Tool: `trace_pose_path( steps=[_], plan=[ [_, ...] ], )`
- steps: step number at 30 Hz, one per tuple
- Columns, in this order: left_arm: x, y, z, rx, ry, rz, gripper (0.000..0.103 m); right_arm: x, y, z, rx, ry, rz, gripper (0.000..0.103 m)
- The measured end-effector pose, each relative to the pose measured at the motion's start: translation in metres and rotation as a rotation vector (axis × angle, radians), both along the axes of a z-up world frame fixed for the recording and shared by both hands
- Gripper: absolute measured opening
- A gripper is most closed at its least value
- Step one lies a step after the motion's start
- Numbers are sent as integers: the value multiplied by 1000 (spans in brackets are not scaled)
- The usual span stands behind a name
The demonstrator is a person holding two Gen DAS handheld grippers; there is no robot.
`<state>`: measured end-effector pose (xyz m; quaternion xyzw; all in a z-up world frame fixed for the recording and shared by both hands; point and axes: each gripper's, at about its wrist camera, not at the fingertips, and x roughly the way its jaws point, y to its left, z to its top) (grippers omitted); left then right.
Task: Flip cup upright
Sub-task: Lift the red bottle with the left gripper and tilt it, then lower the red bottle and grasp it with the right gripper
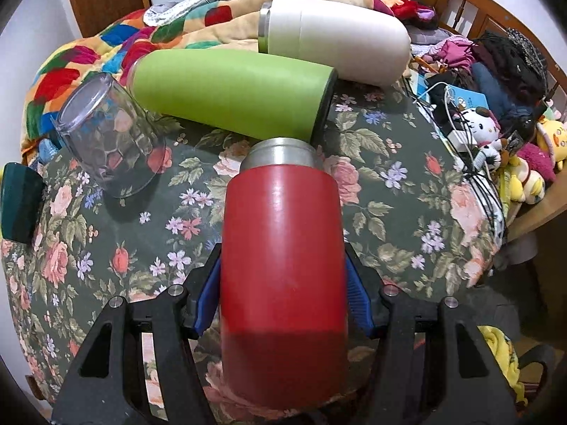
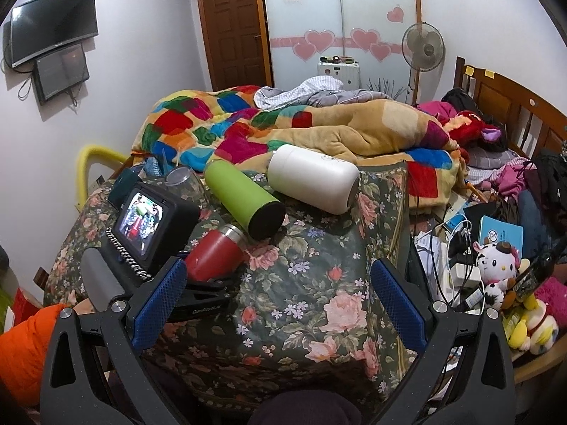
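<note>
Red cup (image 1: 283,276), steel-rimmed, lies on its side at lower centre of the left wrist view, clamped on both flanks by the blue pads (image 1: 358,294) of the left gripper (image 1: 283,301); its rim points toward frame centre. It rests on the floral cloth (image 1: 389,212). Beyond its rim lies a green bottle (image 1: 234,102), and past that, at upper centre, a white bottle (image 1: 336,39), both on their sides. A clear tumbler (image 1: 113,134) stands inverted at left. In the right wrist view, the right gripper (image 2: 280,301) sits at the bottom of the frame, fingers spread wide over the cloth with nothing between them. The red cup appears at centre left there, held.
</note>
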<state>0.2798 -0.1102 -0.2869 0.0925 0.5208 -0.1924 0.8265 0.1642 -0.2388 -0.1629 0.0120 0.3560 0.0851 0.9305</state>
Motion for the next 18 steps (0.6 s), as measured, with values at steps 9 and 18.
trace_pose_path(
  steps=[9, 18],
  plan=[
    [-33, 24, 44, -54, -65, -1, 68, 13, 9, -3, -32, 7, 10, 103],
    [-69, 86, 85, -46, -225, 165, 81, 52, 38, -31, -21, 107, 63, 103]
  ],
)
